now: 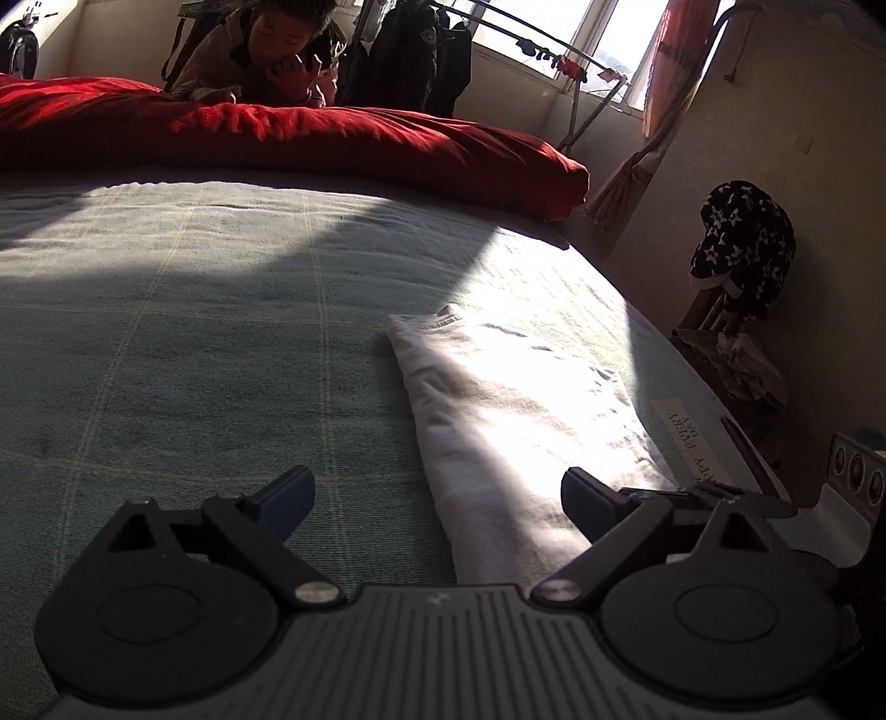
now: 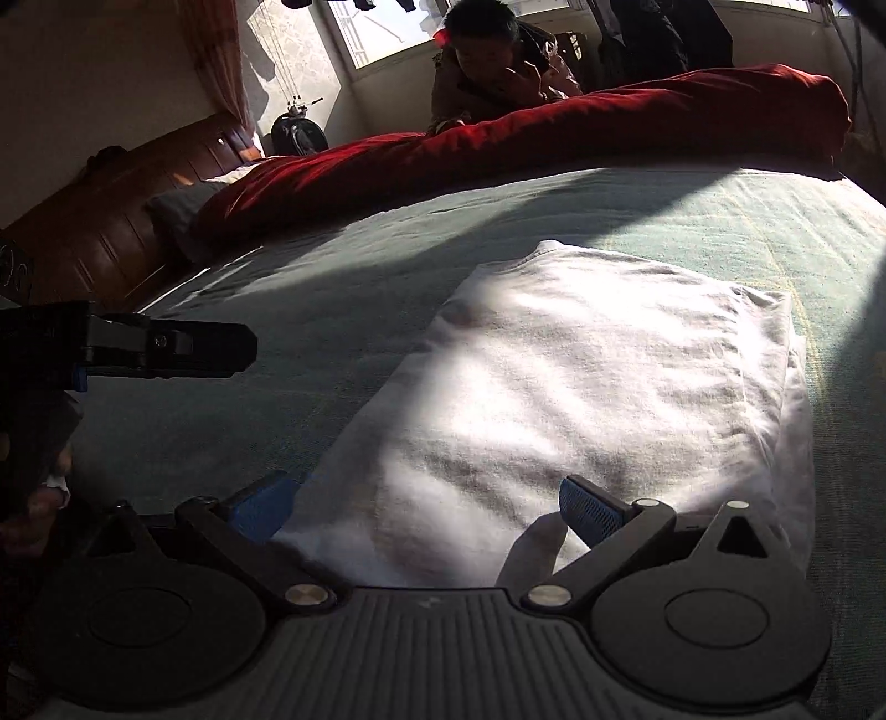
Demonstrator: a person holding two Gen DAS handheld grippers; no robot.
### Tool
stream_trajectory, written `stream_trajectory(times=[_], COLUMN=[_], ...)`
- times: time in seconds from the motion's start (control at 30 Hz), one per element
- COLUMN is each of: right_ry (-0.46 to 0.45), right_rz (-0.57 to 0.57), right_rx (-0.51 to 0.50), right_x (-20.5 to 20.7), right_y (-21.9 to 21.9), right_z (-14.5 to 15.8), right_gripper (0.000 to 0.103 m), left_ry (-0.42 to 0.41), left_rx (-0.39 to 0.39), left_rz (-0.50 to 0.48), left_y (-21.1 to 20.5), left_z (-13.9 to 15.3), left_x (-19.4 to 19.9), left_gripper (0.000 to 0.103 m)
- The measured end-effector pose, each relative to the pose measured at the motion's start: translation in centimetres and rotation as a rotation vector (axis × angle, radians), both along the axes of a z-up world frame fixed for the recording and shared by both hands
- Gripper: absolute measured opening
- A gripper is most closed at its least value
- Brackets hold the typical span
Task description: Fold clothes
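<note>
A white garment [image 1: 515, 410] lies folded into a flat rectangle on the green bed sheet [image 1: 194, 343], partly in sunlight. My left gripper [image 1: 437, 498] is open just above the sheet at the garment's near left edge, nothing between its fingers. In the right wrist view the same white garment [image 2: 581, 387] fills the middle. My right gripper [image 2: 426, 509] is open over the garment's near edge, its blue pads apart and holding nothing. The left gripper [image 2: 166, 346] shows from the side at the left, above the sheet.
A red duvet [image 1: 288, 133] is bunched along the far side of the bed, with a person [image 1: 266, 50] leaning behind it. A wooden headboard [image 2: 111, 221] stands at the left. A star-patterned cloth [image 1: 742, 243] hangs beside the bed's right edge. A clothes rack [image 1: 576, 72] stands by the window.
</note>
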State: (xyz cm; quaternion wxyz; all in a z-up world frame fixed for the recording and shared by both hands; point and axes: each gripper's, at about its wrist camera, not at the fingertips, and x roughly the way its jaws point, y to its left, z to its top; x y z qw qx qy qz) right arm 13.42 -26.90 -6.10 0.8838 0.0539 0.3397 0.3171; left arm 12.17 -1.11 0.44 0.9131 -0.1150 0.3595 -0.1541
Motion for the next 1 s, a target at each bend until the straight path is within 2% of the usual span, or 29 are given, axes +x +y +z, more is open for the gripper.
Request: stream_trajectory(times=[0.13, 0.17, 0.27, 0.3, 0.47, 0.63, 0.8, 1.0], right_ry=[-0.108, -0.108, 0.001, 0.005, -0.018, -0.083, -0.097, -0.073], right_rz=[0.053, 0.061, 0.042, 0.034, -0.02, -0.145, -0.192, -0.219], right_rx=[-0.083, -0.1, -0.161, -0.168, -0.162, -0.218, -0.201, -0.19], right_x=[-0.4, -0.2, 0.5, 0.2, -2.4, -4.2, -5.3, -5.2], right_y=[2.9, 3.5, 4.9, 4.9, 2.8, -0.2, -2.5, -3.9], right_z=[1.1, 0.8, -1.3, -1.7, -0.7, 1.2, 2.0, 1.5], right_gripper=[0.103, 0.103, 0.103, 0.103, 0.103, 0.103, 0.103, 0.103], left_ry=[-0.012, -0.015, -0.027, -0.031, -0.035, -0.007, 0.044, 0.098], left_rx=[-0.013, -0.012, -0.013, -0.019, -0.056, -0.071, -0.07, -0.061], left_rz=[0.014, 0.015, 0.021, 0.021, -0.035, -0.157, -0.26, -0.284], left_y=[0.9, 1.1, 1.8, 2.1, 1.1, -2.6, -6.3, -8.0], left_z=[0.3, 0.4, 0.8, 0.8, 0.7, -0.3, -1.6, -3.2], left_x=[-1.2, -1.4, -2.0, -2.1, -1.5, -0.1, 1.2, 1.8], left_gripper=[0.095, 0.095, 0.095, 0.095, 0.095, 0.095, 0.095, 0.095])
